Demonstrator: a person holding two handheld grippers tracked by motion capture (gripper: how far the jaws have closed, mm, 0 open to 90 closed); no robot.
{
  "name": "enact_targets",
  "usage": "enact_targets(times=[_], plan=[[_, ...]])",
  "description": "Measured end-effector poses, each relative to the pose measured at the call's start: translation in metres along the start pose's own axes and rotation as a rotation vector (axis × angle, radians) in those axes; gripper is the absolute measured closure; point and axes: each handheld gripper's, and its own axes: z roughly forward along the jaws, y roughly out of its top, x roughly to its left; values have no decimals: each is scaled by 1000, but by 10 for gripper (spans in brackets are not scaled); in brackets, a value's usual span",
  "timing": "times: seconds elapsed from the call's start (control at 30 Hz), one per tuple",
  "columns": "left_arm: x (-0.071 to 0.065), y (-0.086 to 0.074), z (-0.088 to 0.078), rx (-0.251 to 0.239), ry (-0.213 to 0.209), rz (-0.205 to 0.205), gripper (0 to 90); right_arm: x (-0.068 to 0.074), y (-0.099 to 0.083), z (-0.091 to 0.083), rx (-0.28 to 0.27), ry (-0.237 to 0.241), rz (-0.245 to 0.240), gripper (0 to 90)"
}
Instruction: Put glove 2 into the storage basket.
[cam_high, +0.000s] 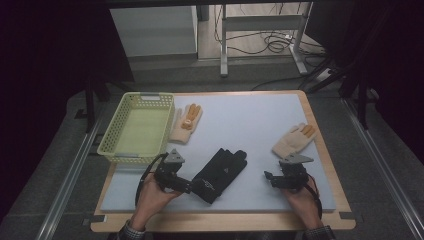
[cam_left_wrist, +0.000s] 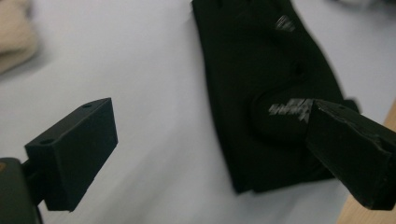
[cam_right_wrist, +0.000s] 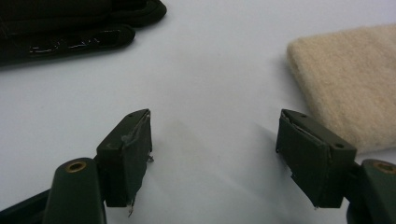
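Observation:
A black glove (cam_high: 222, 172) lies flat near the front middle of the pale blue mat (cam_high: 250, 115). My left gripper (cam_high: 194, 186) is at its cuff end, just left of it. In the left gripper view the jaws (cam_left_wrist: 210, 126) stand wide open, with the black glove (cam_left_wrist: 261, 79) ahead and its cuff edge by the right jaw. My right gripper (cam_high: 269, 178) is open near the front right, nothing between its jaws (cam_right_wrist: 215, 135). A cream glove (cam_high: 295, 140) lies just beyond it, and its cuff (cam_right_wrist: 350, 79) reaches the right jaw.
A second cream glove with orange fingertips (cam_high: 186, 123) lies next to a pale green basket (cam_high: 149, 95) at the mat's left. The wooden table edge (cam_high: 330, 165) borders the mat. The black glove's fingers (cam_right_wrist: 70, 23) show at the upper left of the right gripper view.

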Motion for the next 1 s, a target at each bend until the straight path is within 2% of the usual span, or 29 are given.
enact_targets(times=[0.07, 0.17, 0.33, 0.4, 0.53, 0.57, 0.6, 0.7, 0.73, 0.77, 0.8, 0.87, 0.97, 1.0], plan=[[-3, 4, 3, 4, -5, 2, 14, 0, 0, 0, 0, 0, 0, 264], [-15, 16, 18, 23, -16, 27, 4, 0, 0, 0, 0, 0, -1, 261], [-31, 26, 40, 63, 7, 56, 0, 0, 0, 0, 0, 2, -2, 256], [-35, 28, 47, 66, 16, 45, 0, 0, 0, 0, 1, 3, -2, 254], [-41, 30, 62, 102, 58, 41, 0, 0, 0, 0, 1, 5, -3, 251], [-41, 30, 62, 102, 58, 41, 0, 0, 0, 0, 1, 5, -3, 251], [-42, 29, 69, 121, 46, 31, 0, 0, 0, 0, 1, 5, -3, 250], [-44, 27, 73, 148, 22, 34, 0, 0, 0, 0, 1, 5, -3, 249], [-48, 25, 76, 170, 30, 50, 0, 0, 0, 0, 2, 5, -3, 249], [-53, 23, 78, 182, 60, 81, 0, 0, 0, 0, 2, 6, -3, 249], [-53, 23, 78, 182, 60, 81, 0, 0, 0, 0, 2, 6, -3, 249], [-58, 21, 80, 192, 83, 107, 0, 0, 0, 0, 2, 5, -4, 248], [-55, 21, 79, 187, 78, 99, 6, 0, 0, 0, 2, 5, -4, 248], [-55, 21, 79, 187, 78, 99, 36, 0, 0, 0, 2, 5, -4, 248]])
